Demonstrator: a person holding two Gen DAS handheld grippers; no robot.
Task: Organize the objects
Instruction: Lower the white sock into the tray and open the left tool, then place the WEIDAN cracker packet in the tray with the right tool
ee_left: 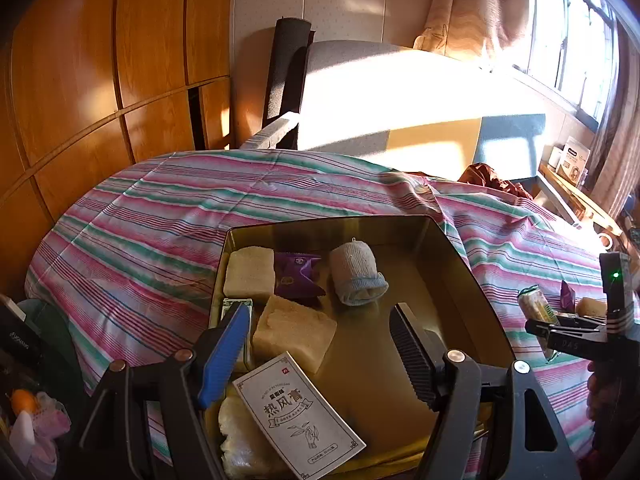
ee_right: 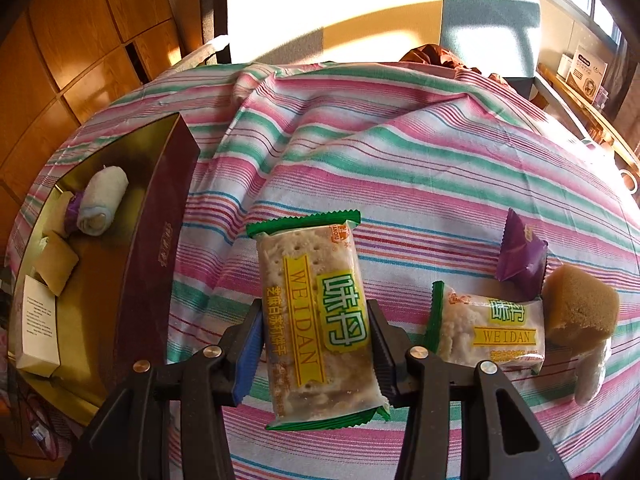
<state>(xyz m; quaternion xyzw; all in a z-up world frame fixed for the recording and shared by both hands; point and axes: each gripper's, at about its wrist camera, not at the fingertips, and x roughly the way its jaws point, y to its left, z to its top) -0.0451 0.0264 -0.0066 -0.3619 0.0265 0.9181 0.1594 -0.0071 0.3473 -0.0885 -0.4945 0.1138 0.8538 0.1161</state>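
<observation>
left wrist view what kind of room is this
Most likely a bedroom at home: a striped sheet covers the surface where the open box sits, wooden wardrobe doors line the wall, and a curtain hangs beside a sunlit window.

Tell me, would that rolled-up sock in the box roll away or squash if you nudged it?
The rolled sock looks like soft knit, so it would probably squash rather than resist. Lying on its side on the smooth floor of the box, it could roll a little, though the folded blue cuff would likely stop it soon. It seems light and unbreakable.
</observation>
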